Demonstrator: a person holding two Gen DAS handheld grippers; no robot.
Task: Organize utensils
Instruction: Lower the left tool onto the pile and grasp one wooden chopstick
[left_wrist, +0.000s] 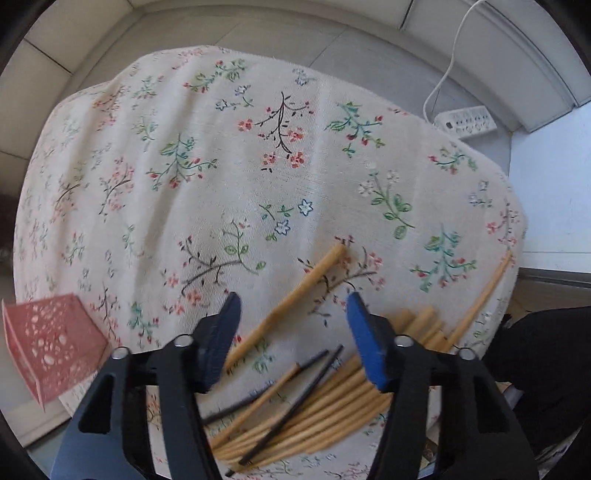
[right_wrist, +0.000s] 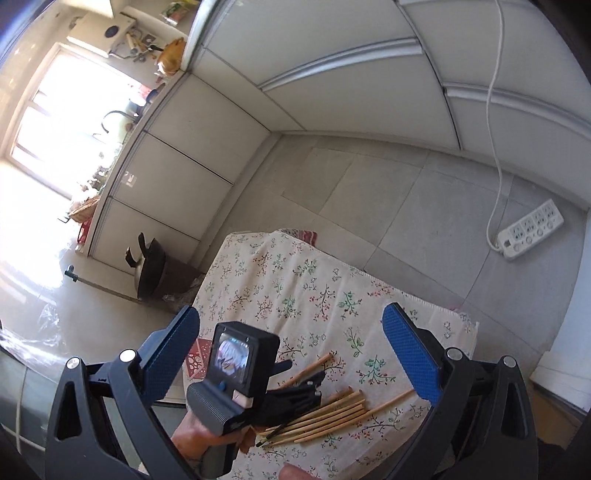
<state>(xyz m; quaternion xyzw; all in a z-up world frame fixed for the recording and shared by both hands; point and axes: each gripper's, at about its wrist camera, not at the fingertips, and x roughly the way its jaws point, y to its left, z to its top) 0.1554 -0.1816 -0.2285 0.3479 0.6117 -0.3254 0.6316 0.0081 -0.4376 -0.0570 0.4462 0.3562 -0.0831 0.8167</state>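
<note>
Left wrist view shows the left gripper (left_wrist: 293, 314) with its blue pads spread apart, hovering over a loose bamboo chopstick (left_wrist: 286, 306) on the floral tablecloth (left_wrist: 221, 155). A pile of chopsticks (left_wrist: 317, 413) lies at the cloth's near edge. A pink holder (left_wrist: 51, 343) sits off its left edge. The right gripper (right_wrist: 291, 354) is also spread wide, holding nothing.

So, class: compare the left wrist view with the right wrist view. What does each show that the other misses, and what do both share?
Only the left wrist view shows the thin black chopsticks clearly crossing the bamboo pile, and the pink perforated box seen whole.

Only the right wrist view shows the left tool from outside with its camera housing, the window and the pan on the floor.

Both show the floral cloth, the bamboo chopsticks and the white power strip.
</note>
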